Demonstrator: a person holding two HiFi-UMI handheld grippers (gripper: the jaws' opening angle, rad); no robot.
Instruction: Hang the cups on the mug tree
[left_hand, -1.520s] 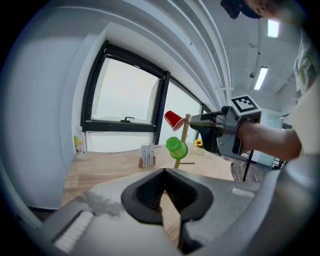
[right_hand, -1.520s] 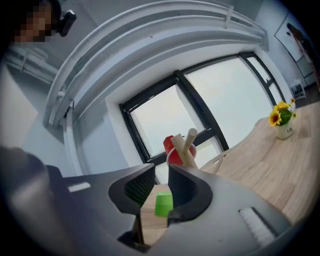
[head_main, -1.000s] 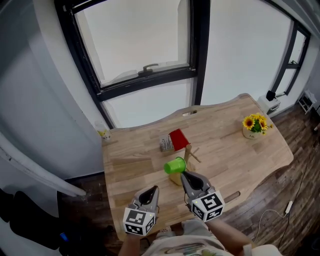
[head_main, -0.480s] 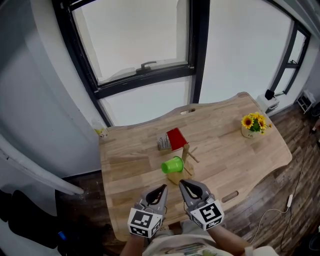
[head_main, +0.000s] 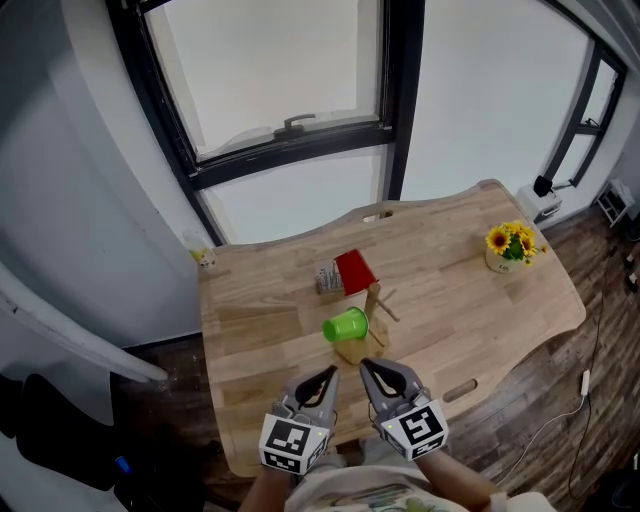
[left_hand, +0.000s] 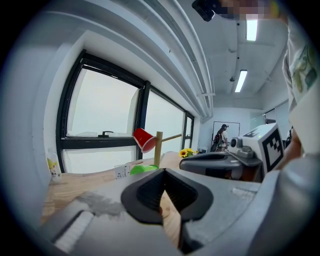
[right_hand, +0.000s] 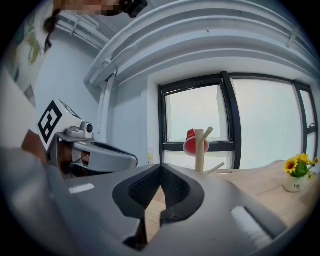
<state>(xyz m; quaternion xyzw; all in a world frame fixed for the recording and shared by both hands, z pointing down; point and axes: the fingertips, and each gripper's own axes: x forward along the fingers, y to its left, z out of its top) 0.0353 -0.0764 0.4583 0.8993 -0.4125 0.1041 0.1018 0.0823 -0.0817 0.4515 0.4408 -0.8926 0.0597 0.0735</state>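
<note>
Grey, marker-cubed left gripper (head_main: 326, 374), right gripper (head_main: 367, 368)

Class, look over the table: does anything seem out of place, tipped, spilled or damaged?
Nothing stands out. The red plastic cup hangs on the wooden mug tree, the green plastic cup sits sideways low against it, and the pot of yellow flowers stands upright. No spill shows on the wooden table.

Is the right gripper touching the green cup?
Apart. The head view shows the tree base between the right gripper and the green cup; its own view shows shut, empty jaws.
</note>
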